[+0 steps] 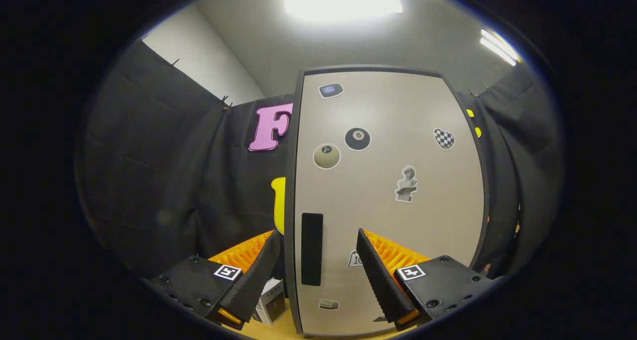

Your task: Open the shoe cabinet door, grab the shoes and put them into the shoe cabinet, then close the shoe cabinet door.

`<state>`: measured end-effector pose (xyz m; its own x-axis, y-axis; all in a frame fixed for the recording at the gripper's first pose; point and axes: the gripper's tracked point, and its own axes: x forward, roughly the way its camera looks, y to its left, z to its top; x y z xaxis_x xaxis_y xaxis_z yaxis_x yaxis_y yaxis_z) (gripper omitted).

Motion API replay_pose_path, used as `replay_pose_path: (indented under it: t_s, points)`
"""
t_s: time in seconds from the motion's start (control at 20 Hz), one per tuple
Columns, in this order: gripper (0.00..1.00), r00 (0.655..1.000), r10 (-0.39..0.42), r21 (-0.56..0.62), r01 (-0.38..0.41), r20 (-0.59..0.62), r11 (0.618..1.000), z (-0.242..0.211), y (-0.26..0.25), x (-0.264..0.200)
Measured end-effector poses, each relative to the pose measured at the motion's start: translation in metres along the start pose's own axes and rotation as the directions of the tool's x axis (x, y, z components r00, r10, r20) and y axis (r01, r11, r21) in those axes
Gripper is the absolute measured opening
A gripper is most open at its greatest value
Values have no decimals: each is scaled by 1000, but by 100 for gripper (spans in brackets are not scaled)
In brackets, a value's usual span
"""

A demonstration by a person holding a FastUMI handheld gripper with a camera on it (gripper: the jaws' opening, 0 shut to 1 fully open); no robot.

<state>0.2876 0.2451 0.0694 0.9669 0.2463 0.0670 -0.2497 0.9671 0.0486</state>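
Jaws: the gripper (318, 260) stood with its jaws wide apart, holding nothing; the orange-backed fingers (380, 275) flanked the cabinet door's left part.
Cabinet door: the shoe cabinet door (388, 200) was closed, upright, directly ahead of the jaws and close to them.
Handle: a dark vertical handle (312, 249) sat low at the door's left edge, between the two fingers, nearer the left one; contact could not be confirmed.
Door surface: stickers were present, among them a black billiard-ball sticker (357, 139) and a checkered heart sticker (444, 138).
Worktop: a small box (271, 307) rested on the yellow worktop (278, 330), left of the door, just beside the left finger.
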Motion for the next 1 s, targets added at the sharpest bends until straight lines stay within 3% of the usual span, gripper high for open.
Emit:
replay_pose_path:
  t_s: [0.45,0.5,0.55,0.8,0.95,1.0]
  points:
    - [87,998,9,26,-7,-66,1000,-31,15,37]
    - [80,998,-13,23,15,-66,1000,-31,10,40]
    - [58,997,-28,25,29,-67,999,-32,6,43]
    - [55,994,-13,85,22,-110,996,-40,5,52]
    - [37,993,-9,85,19,-117,996,-43,7,55]
    - [35,992,-12,61,19,-124,998,-43,8,55]
